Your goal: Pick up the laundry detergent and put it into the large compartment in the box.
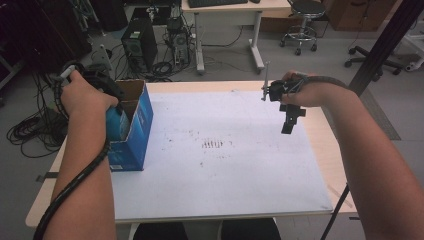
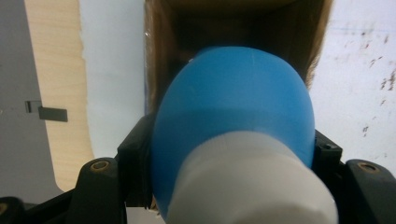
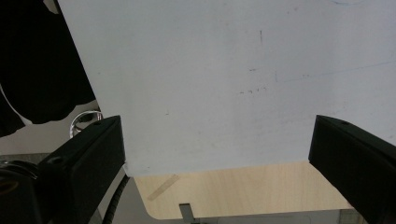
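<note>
A rounded blue bulb (image 2: 233,107) with a white neck (image 2: 247,182) sits between the jaws of my left gripper (image 2: 233,154), which is shut on its sides. Below it gapes an open cardboard box (image 2: 299,42) with a brown inside. In the high view that box (image 1: 137,130) is blue and stands at the table's left edge. My left gripper (image 1: 114,111) reaches down into its top, with the blue bulb (image 1: 118,126) partly inside. My right gripper (image 1: 288,125) hangs open above the right side of the white sheet (image 1: 225,150), nothing between its jaws (image 3: 217,154).
The white sheet covers most of a light wooden table (image 1: 332,150). Behind the table on the floor stand computer towers (image 1: 137,45), loose cables, a desk (image 1: 230,30) and a stool (image 1: 302,25). A black slanted pole (image 1: 385,45) rises at the right.
</note>
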The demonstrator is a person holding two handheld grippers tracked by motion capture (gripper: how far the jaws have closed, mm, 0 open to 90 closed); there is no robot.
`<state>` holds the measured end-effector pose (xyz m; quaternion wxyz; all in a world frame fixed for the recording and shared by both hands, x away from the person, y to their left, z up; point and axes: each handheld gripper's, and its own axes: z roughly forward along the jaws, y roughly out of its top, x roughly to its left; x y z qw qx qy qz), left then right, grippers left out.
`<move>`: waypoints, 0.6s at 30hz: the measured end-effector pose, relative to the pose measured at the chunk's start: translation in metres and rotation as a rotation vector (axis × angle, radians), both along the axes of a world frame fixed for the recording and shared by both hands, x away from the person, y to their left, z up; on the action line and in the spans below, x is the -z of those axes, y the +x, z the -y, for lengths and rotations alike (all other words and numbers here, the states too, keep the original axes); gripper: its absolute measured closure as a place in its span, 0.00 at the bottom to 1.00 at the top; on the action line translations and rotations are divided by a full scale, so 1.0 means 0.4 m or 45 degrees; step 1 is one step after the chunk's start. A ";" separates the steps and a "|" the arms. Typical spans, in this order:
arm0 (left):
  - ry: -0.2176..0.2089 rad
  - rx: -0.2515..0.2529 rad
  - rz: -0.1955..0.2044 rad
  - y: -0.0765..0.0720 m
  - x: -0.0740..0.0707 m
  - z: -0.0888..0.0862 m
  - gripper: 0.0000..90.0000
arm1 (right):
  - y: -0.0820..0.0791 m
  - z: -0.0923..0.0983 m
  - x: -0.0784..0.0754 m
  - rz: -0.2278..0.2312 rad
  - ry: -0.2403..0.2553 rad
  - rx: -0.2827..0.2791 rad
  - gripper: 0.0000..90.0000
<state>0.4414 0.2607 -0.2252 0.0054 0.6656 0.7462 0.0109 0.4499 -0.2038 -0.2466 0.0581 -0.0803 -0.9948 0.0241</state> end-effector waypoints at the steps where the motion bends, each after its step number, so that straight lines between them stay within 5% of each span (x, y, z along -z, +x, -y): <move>1: 0.002 0.001 0.001 0.000 0.005 0.000 0.40 | 0.000 -0.001 0.001 0.001 0.002 -0.002 0.04; 18: 0.012 0.015 0.007 0.003 0.073 0.010 0.40 | 0.002 -0.006 0.011 -0.006 0.002 -0.003 0.04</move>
